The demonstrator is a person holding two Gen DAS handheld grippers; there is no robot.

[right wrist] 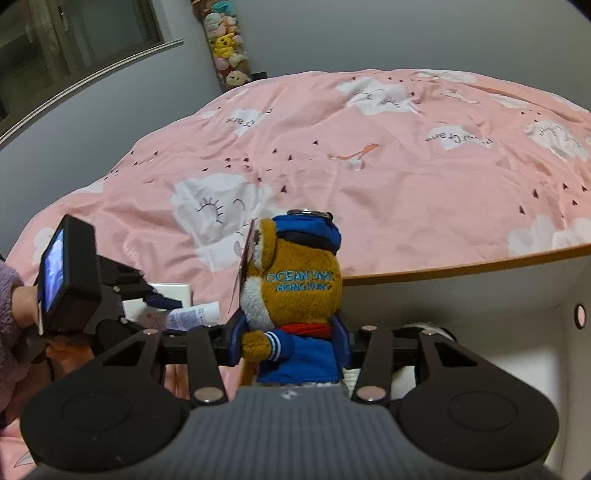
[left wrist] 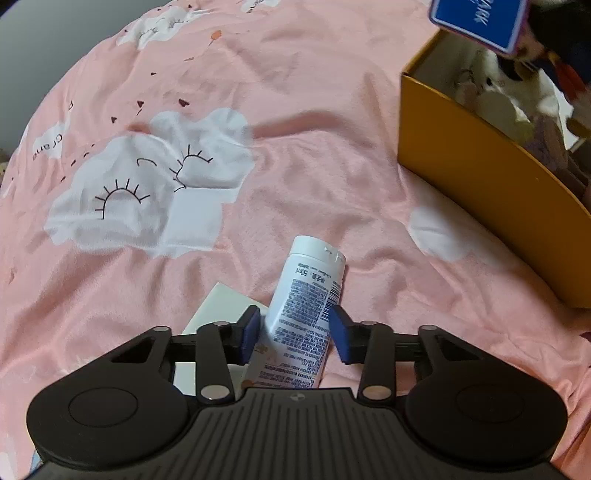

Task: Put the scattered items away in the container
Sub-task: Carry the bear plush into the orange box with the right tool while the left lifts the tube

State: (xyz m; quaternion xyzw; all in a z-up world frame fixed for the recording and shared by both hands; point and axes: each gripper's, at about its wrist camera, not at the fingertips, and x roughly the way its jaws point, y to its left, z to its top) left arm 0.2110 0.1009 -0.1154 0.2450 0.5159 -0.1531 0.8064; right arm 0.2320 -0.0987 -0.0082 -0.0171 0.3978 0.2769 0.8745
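My left gripper [left wrist: 293,334] is open around a white printed tube [left wrist: 304,310] that lies on the pink duvet; its blue pads stand on either side of the tube with small gaps. A white flat box [left wrist: 218,314] lies under and left of the tube. The yellow container [left wrist: 480,173] stands at the right with several items inside. My right gripper [right wrist: 291,341] is shut on a brown plush toy [right wrist: 295,288] in blue hat and jacket, held over the container's white inside [right wrist: 517,332]. The toy's blue tag shows in the left wrist view [left wrist: 480,22].
The pink duvet [left wrist: 314,166] with white cloud prints covers the bed. The left gripper and hand also show in the right wrist view [right wrist: 92,295]. A column of plush toys [right wrist: 227,44] hangs on the grey wall behind the bed.
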